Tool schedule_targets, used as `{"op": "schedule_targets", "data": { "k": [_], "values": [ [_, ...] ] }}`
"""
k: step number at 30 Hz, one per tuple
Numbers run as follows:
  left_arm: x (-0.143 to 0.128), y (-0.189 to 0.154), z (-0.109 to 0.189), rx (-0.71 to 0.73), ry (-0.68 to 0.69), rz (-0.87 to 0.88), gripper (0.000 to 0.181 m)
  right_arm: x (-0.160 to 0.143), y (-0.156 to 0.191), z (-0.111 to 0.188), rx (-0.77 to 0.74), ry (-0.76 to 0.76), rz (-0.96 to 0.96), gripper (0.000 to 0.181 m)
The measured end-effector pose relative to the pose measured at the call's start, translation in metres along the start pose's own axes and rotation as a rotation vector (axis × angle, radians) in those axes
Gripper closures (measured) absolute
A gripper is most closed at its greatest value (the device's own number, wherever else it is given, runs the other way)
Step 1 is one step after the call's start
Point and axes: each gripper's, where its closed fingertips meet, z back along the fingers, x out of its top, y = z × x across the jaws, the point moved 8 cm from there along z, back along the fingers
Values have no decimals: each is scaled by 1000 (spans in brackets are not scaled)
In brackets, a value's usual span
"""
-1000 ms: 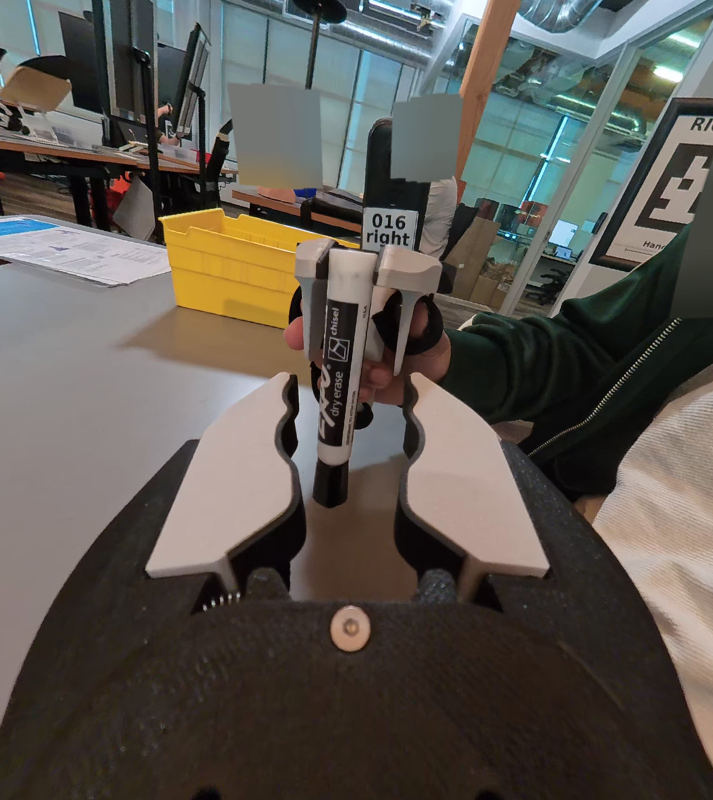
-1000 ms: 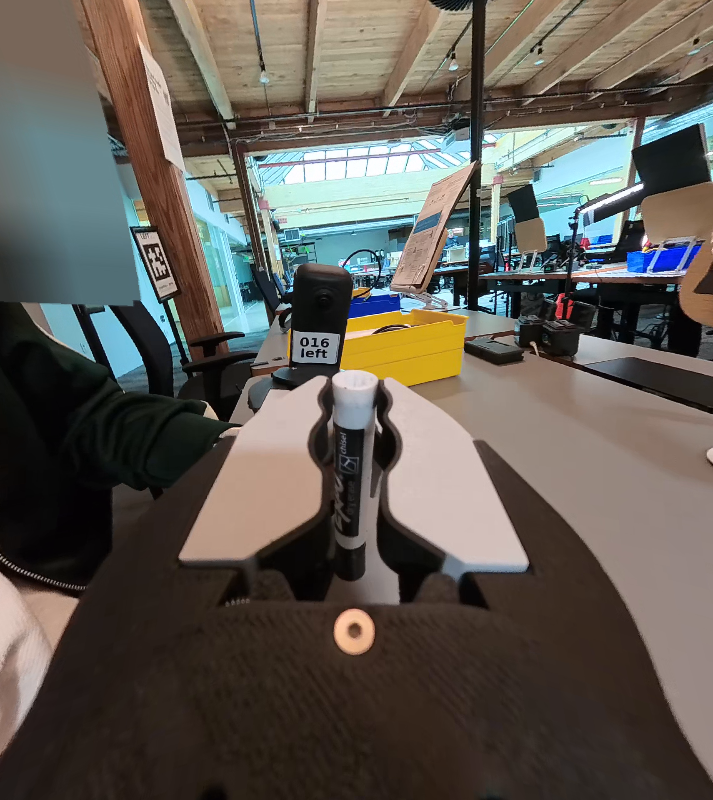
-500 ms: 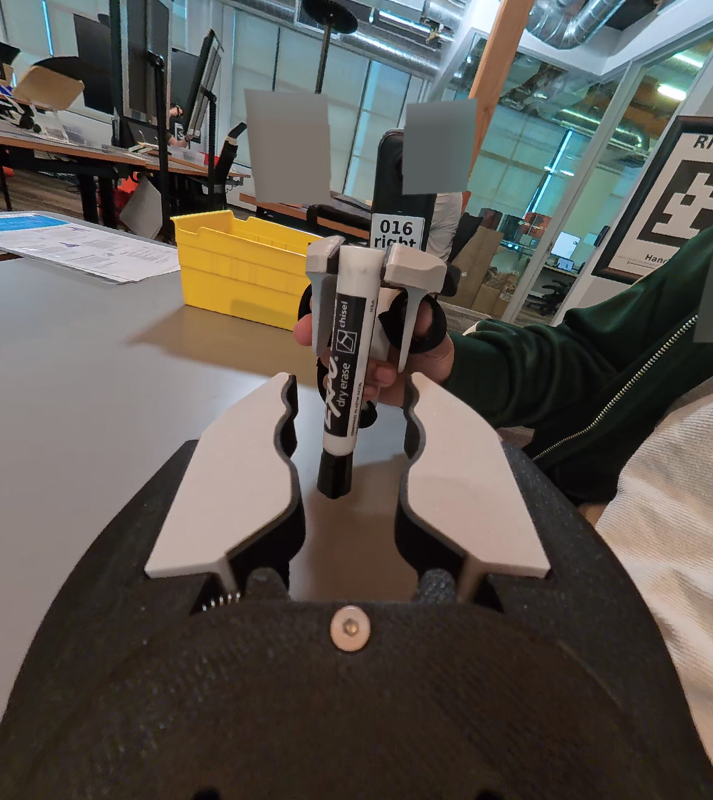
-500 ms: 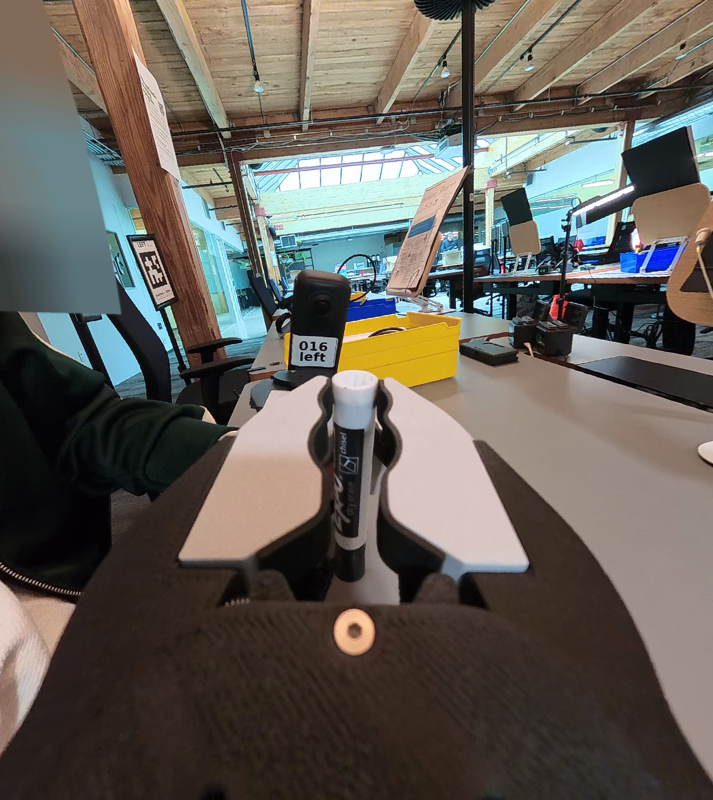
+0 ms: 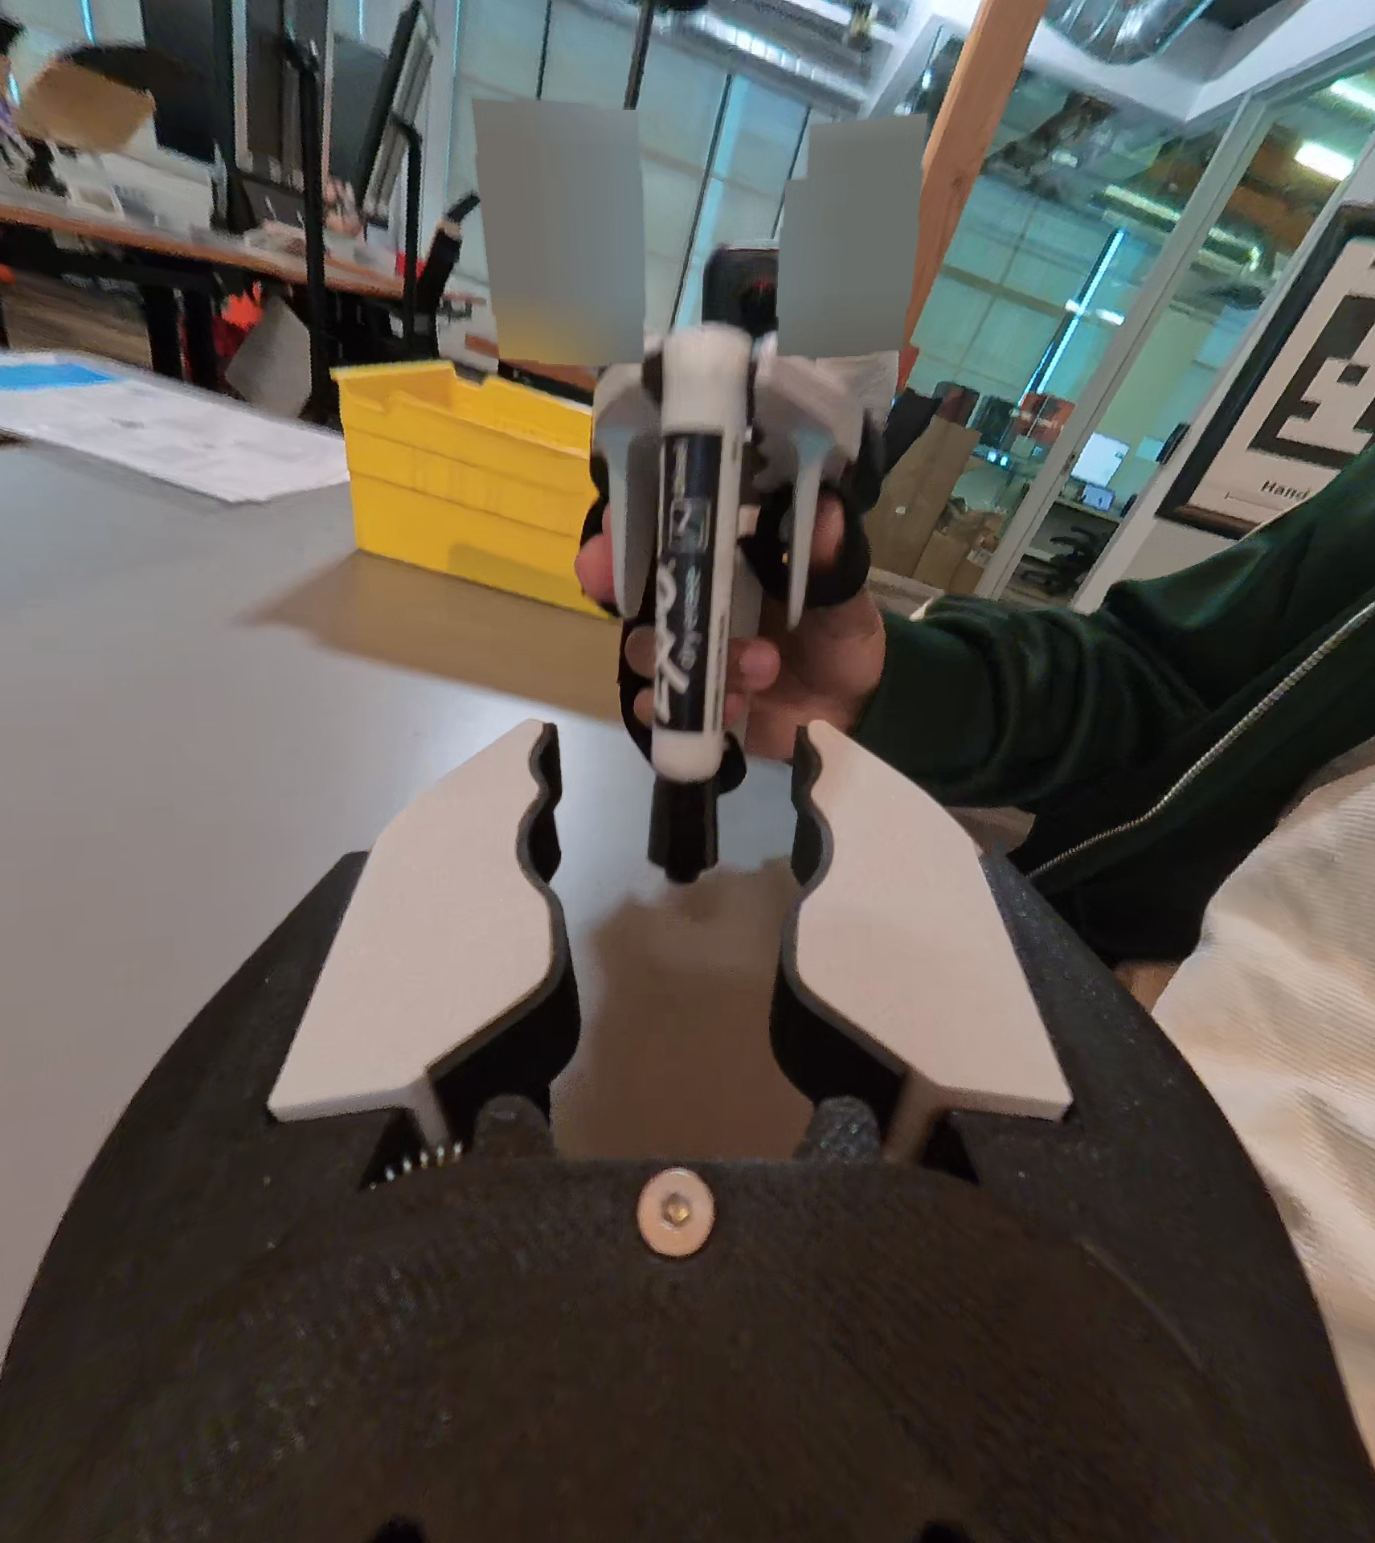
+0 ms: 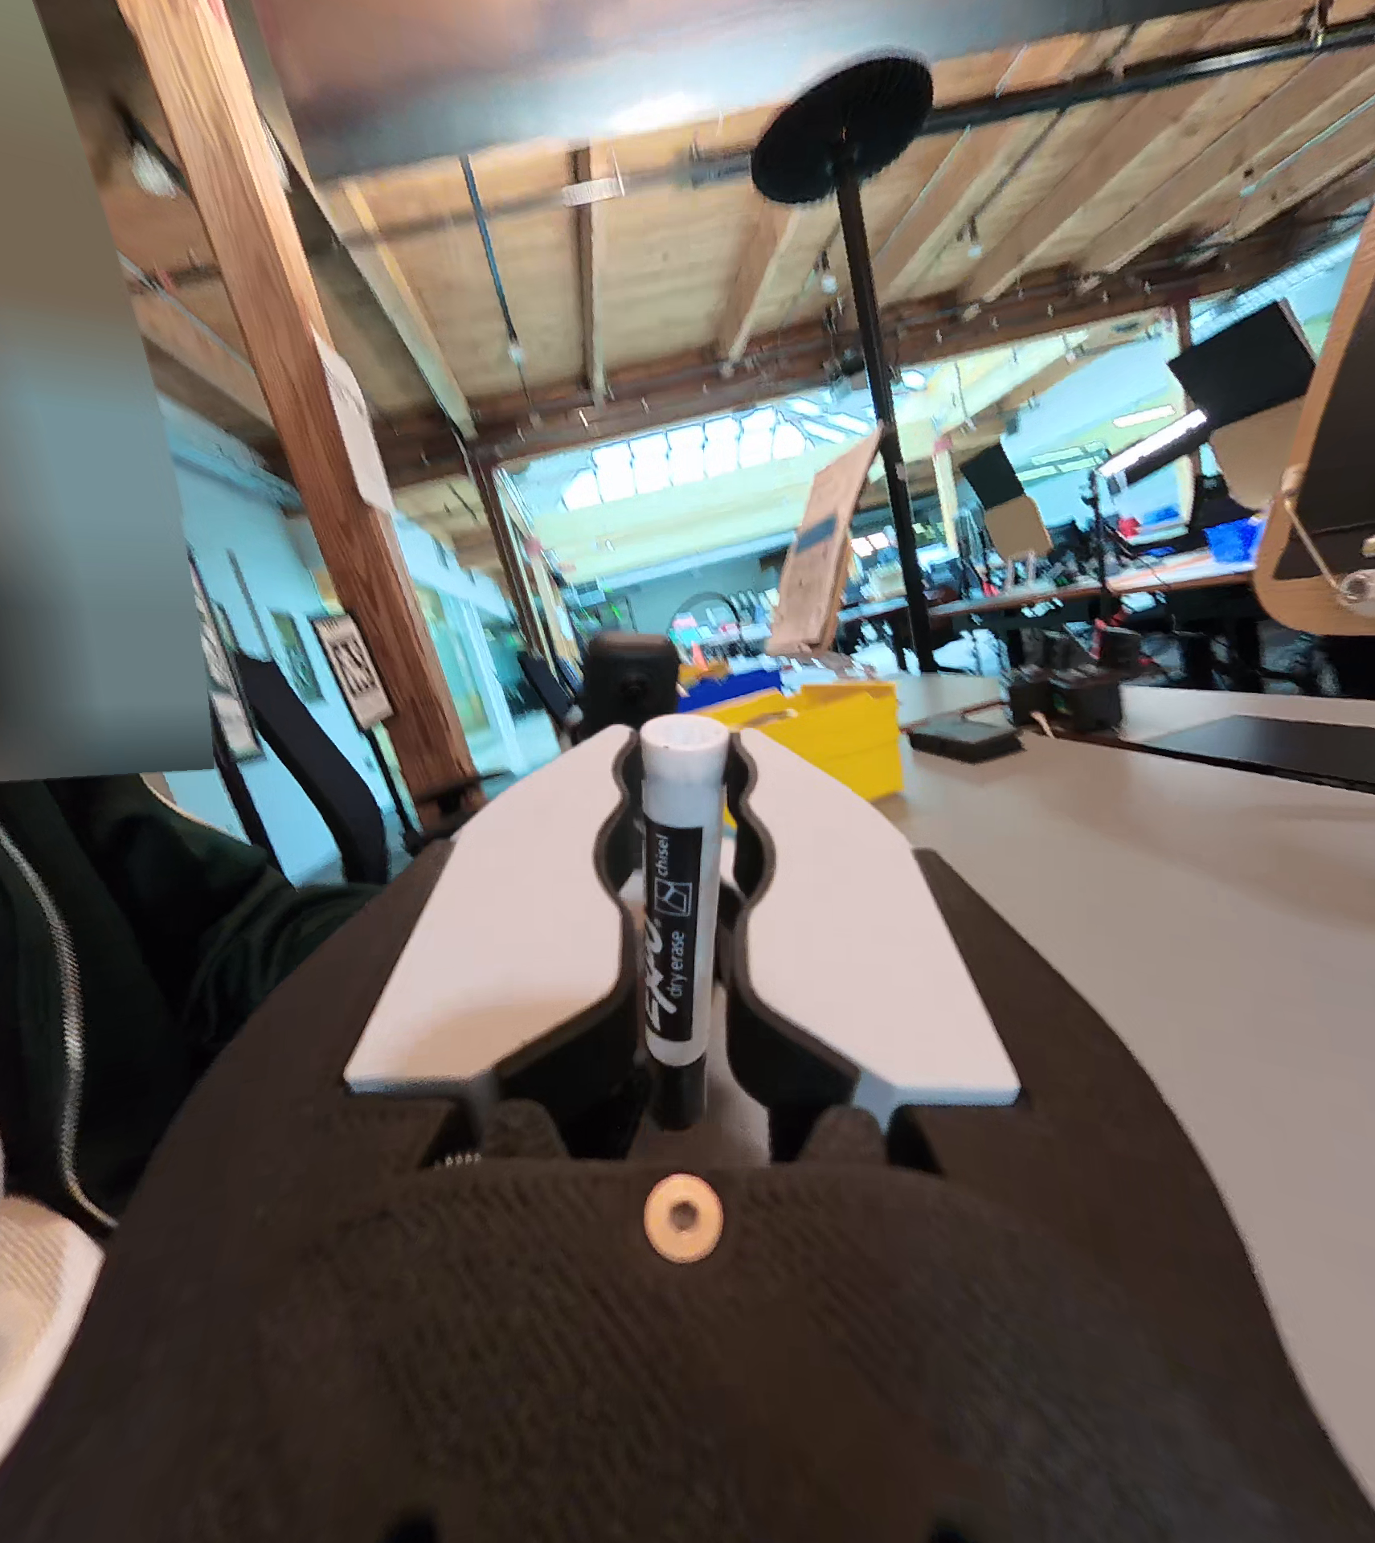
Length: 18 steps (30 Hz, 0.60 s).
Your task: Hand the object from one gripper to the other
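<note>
Left wrist view gives you stuff the right one can't: the hand [image 5: 801, 660] wrapped around the right gripper [image 5: 705, 467], and the whole marker [image 5: 688, 618] from the outside, black cap pointing down. Right wrist view instead looks straight down its own fingers, where the marker [image 6: 680, 927] stands upright with its white end up top, pinched snug between both pads of the right gripper [image 6: 681, 801].

The left gripper [image 5: 671, 801] is spread wide, holding nothing and touching nothing. The marker's cap hangs just in front of that gap, about centered between the tips, above the grey table [image 5: 124, 710]. A yellow bin [image 5: 450, 467] sits farther back.
</note>
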Motion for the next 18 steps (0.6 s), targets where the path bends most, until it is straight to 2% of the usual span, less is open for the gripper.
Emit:
{"op": "schedule_targets", "data": {
  "k": [5, 10, 18],
  "values": [
    [-4, -4, -7, -10, 54, -13, 127, 6, -4, 5, 17, -94, -73, 161],
    [-4, -2, -7, -22, 28, 41, 128, 11, -7, 10, 14, -171, -119, 161],
    [-12, 0, -23, -183, -221, 427, 126, 17, -3, 6, 19, -234, -110, 161]
  ]
}}
